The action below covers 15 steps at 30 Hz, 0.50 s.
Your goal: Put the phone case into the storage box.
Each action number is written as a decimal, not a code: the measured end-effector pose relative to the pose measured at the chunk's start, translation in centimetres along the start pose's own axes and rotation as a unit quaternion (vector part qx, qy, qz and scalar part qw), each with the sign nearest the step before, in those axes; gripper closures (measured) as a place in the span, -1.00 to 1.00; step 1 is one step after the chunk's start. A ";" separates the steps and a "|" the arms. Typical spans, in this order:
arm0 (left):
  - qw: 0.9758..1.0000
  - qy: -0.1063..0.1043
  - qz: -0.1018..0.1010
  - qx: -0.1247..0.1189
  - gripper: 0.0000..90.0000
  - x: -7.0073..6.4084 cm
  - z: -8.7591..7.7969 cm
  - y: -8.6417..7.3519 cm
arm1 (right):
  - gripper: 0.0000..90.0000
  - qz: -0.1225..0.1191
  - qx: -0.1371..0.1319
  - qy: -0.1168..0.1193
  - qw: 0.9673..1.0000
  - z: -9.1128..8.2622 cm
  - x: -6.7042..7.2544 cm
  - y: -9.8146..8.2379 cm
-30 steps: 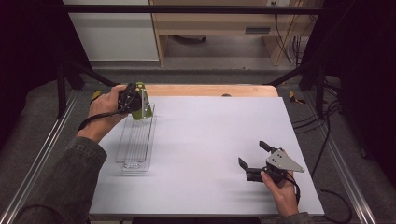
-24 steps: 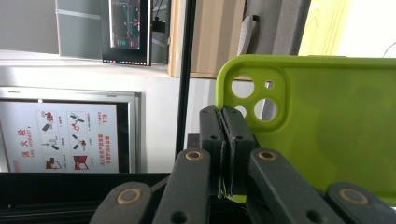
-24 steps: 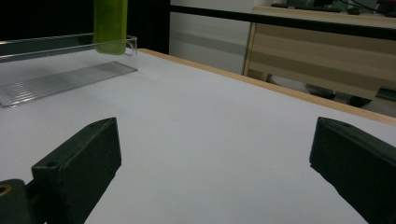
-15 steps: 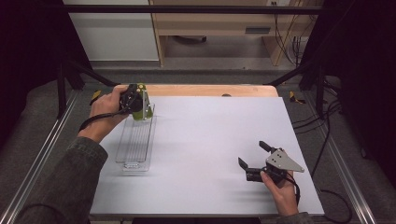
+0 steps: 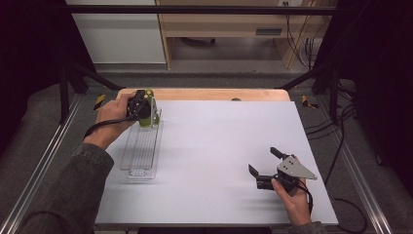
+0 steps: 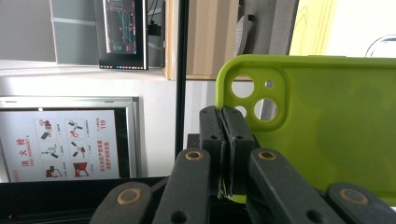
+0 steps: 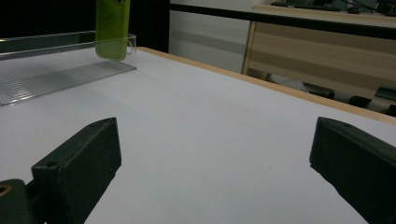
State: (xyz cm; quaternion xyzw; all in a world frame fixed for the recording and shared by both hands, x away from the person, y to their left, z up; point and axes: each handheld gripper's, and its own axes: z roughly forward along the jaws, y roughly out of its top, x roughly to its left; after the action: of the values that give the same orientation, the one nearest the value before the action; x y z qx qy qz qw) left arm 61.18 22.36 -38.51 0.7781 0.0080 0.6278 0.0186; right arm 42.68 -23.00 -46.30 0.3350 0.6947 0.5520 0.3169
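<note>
A lime-green phone case (image 5: 147, 116) is pinched at its edge by my left gripper (image 5: 142, 110), held upright over the far end of a clear ribbed rack (image 5: 141, 153) on the left of the white table. In the left gripper view the pads (image 6: 212, 128) are pressed together on the case (image 6: 327, 135) beside its camera holes. My right gripper (image 5: 264, 161) rests near the table's front right, jaws wide apart with nothing between them. In the right gripper view (image 7: 215, 154), the case (image 7: 112, 28) hangs at the end wall of the rack (image 7: 56, 77).
The white tabletop (image 5: 219, 141) has a wooden strip (image 5: 204, 94) along its far edge. Metal rails (image 5: 44, 165) run down both sides, and cables (image 5: 336, 161) lie to the right. A desk and cabinet stand beyond the table.
My left gripper has sunk very slightly with the green case toward the rack's far end. The right hand has stayed where it was.
</note>
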 end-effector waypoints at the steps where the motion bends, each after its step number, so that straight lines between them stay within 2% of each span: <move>1: 1.000 0.000 0.000 0.000 0.94 0.0 0.0 0.0 | -0.95 0.000 0.000 0.000 1.000 0.0 0.0 0.0; 15: 1.000 -0.005 0.008 -0.004 0.94 -0.6 0.5 -0.1 | -0.95 -0.001 0.004 -0.002 1.000 0.1 0.0 -0.1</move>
State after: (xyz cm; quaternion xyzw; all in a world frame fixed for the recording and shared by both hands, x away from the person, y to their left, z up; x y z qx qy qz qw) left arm 61.55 22.42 -39.25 0.7813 -0.0011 0.6239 0.0171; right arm 42.76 -22.98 -46.36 0.3367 0.6963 0.5484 0.3179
